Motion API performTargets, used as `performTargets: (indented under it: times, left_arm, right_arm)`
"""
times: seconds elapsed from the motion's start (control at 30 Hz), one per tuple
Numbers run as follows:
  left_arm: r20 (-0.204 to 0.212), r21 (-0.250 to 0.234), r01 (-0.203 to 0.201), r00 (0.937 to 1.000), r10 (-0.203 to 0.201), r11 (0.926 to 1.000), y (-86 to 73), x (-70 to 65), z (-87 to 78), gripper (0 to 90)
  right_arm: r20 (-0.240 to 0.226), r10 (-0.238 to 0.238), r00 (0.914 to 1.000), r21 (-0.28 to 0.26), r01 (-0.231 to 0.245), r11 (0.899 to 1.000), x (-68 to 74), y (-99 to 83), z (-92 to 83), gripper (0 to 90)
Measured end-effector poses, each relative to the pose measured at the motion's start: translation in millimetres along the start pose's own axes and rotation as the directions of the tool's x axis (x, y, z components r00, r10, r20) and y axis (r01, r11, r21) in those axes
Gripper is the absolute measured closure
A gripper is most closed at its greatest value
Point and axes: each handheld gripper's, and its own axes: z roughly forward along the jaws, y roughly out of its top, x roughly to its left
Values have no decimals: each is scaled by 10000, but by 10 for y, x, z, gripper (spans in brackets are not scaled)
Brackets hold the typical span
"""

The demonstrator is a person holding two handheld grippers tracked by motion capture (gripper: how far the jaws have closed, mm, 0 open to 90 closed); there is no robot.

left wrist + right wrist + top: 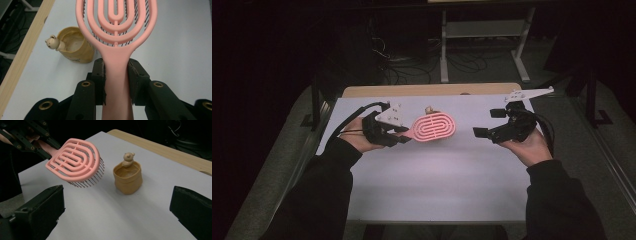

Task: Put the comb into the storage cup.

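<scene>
white sheet-covered table (437,175) with pale wooden edge (432,90), in a dark room with floor cables. left gripper (399,136) clamps the handle of a pink vented plastic hairbrush (433,127), held above the sheet. right gripper (488,123) wide, empty. gripper views add: tan cup with bear figure (127,178), brush's dark bristles.

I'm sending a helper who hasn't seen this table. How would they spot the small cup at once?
Start at the white table and look toward its far wooden edge. Just past the head of the pink brush, which the left gripper holds off the surface by its handle, stands the cup. It is tan and squat, with a tiny bear figure on its rim.
</scene>
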Motion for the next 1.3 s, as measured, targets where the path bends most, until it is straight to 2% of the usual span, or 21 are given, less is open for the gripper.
performTargets:
  times: [0.4, 0.57, 0.83, 1.0, 1.13, 1.23, 1.3]
  left_arm:
    - [-210, -154, -17, 9998, 14, 9999, 77, 61, -47, 694]
    - [-248, -131, -193, 9995, 190, 9997, 138, 60, -19, 693]
    - [-255, -351, -398, 9989, 389, 9986, 258, 42, 17, 693]
    - [-214, -492, -466, 9987, 456, 9977, 316, 32, 49, 694]
    - [-203, -569, -565, 9983, 554, 9968, 342, 25, 80, 693]
    - [-210, -628, -600, 9981, 587, 9962, 354, 21, 94, 693]
    - [-238, -641, -620, 9979, 605, 9960, 358, 23, 99, 693]
  right_arm:
    - [-488, 130, 9987, 596, -101, 9982, 65, 212, 177, 0]
    - [-621, 503, 9968, 764, -455, 9960, 56, 292, 255, 0]
    - [-1004, 1292, 9865, 1052, -1186, 9874, 9, 378, 361, 0]
    - [-1217, 1460, 9818, 1231, -1310, 9837, 11, 405, 425, 2]
    - [-1465, 1486, 9780, 1418, -1278, 9816, 29, 421, 467, 53]
    - [-1668, 1535, 9740, 1484, -1292, 9805, 30, 427, 484, 142]
    - [-1787, 1644, 9701, 1572, -1368, 9780, 24, 425, 494, 168]
